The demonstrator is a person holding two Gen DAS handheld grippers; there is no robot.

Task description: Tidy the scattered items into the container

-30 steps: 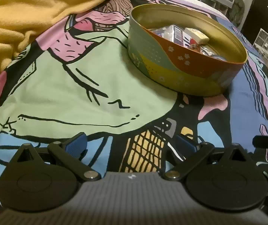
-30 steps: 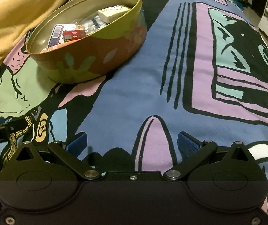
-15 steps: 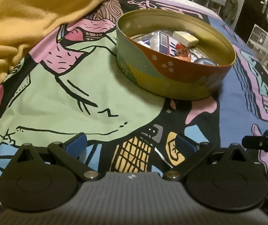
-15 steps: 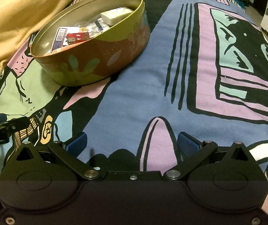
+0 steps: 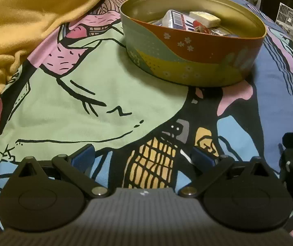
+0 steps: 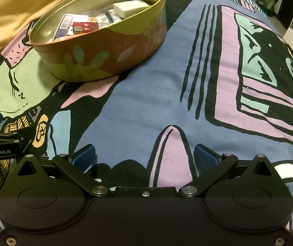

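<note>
Bed point(image 5: 109, 94) under bold cartoon-print cover: green, pink, blue, lilac patches, black outlines. Round tin point(image 5: 191, 61) directly on cover, upright, lid off, straddling green and blue patches; small packets and boxes inside. Rumpled yellow blanket point(image 5: 27, 16) heaped on bed along left edge, near tin but apart from it. Rest of cover flat and smooth, right side wide blue and lilac print point(image 6: 218, 78).
</note>
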